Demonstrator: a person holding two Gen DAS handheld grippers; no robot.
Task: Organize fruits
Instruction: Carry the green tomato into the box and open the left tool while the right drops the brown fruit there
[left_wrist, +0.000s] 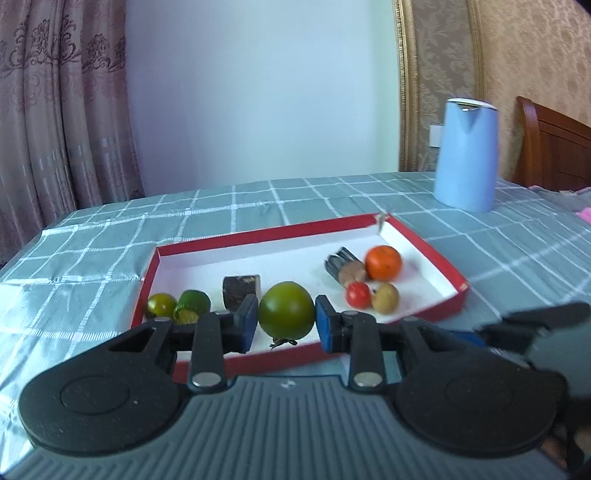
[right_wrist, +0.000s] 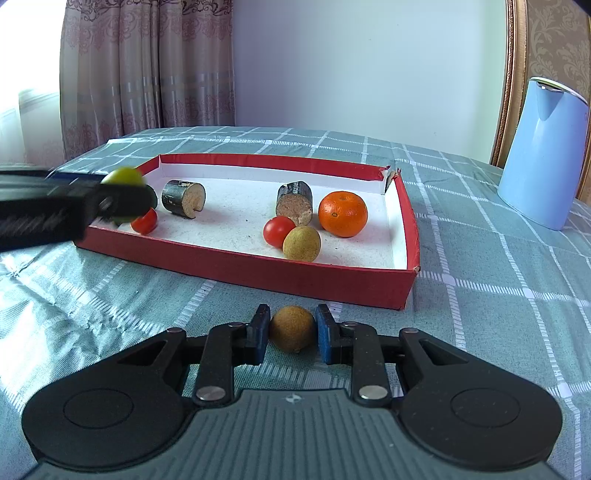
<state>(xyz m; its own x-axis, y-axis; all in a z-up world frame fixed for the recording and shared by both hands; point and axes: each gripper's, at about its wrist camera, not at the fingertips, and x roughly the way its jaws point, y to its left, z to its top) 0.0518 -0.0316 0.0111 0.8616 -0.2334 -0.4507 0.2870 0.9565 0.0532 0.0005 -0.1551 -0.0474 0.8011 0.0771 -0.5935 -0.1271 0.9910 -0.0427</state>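
A red tray (left_wrist: 258, 236) with a white floor lies on the checked cloth; it also shows in the right wrist view (right_wrist: 295, 280). My left gripper (left_wrist: 286, 323) is shut on a green tomato (left_wrist: 286, 310) over the tray's near left part. In the tray lie an orange (left_wrist: 383, 263), a red tomato (left_wrist: 357, 294), a brown longan (left_wrist: 385, 297), two dark cane pieces (left_wrist: 343, 266) and small green fruits (left_wrist: 192, 302). My right gripper (right_wrist: 291, 332) is shut on a brown longan (right_wrist: 291, 328) at the cloth, just in front of the tray's near wall.
A light blue kettle (left_wrist: 466, 155) stands on the table behind and to the right of the tray. A wooden chair back (left_wrist: 554, 147) is at the far right. Curtains (left_wrist: 62, 110) hang at the left beyond the table edge.
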